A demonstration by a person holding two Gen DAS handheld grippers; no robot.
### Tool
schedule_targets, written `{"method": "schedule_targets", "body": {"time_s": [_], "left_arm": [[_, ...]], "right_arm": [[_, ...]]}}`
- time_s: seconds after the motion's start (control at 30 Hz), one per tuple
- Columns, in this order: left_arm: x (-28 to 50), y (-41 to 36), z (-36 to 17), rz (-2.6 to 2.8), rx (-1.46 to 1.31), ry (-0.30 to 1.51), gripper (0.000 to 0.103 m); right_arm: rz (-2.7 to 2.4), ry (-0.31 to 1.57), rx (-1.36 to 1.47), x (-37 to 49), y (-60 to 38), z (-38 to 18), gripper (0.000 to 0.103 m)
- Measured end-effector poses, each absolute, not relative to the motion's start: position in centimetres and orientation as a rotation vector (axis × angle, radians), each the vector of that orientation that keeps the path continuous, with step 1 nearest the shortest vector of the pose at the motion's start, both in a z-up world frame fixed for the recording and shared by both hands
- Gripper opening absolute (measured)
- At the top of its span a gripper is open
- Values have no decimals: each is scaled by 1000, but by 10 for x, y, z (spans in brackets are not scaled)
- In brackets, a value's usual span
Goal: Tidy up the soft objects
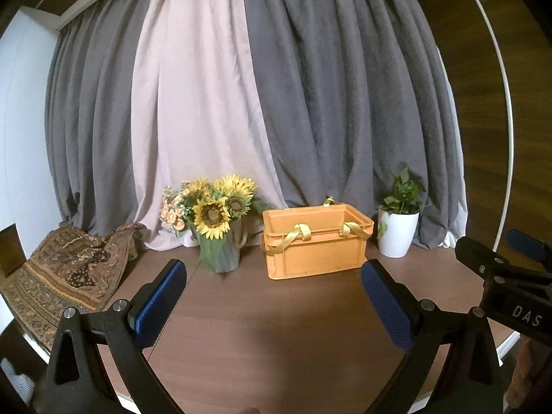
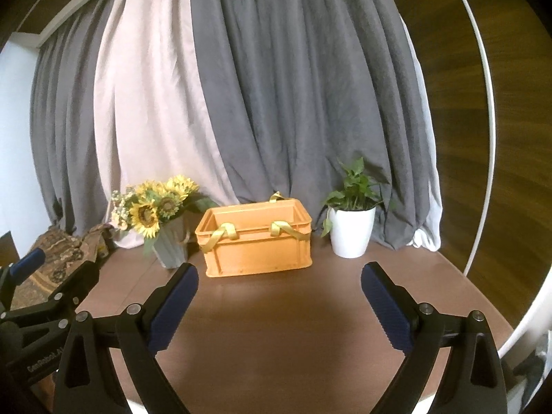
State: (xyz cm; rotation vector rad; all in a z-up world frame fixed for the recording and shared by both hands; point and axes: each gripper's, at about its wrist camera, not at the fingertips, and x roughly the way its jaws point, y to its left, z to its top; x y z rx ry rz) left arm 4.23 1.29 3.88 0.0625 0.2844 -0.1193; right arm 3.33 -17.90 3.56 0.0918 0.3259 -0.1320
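Your left claw [image 1: 274,296] and right claw [image 2: 279,298] both spread, empty, above tabletop [image 2: 276,327]; orange crate [image 2: 257,241] ahead, gold ribbons [image 2: 220,236] draped over its rim.

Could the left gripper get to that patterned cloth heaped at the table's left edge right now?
Probably yes. The left gripper is open and empty, and only bare tabletop lies between it and the patterned cloth. The sunflower vase and orange crate stand farther back, out of its path.
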Motion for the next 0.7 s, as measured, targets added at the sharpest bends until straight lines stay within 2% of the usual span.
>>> {"method": "schedule_targets", "body": {"time_s": [0.7], "left_arm": [[-26,11,46,-117,76,252,103]], "right_arm": [[-115,300,97,-32,-184,39,97]]}}
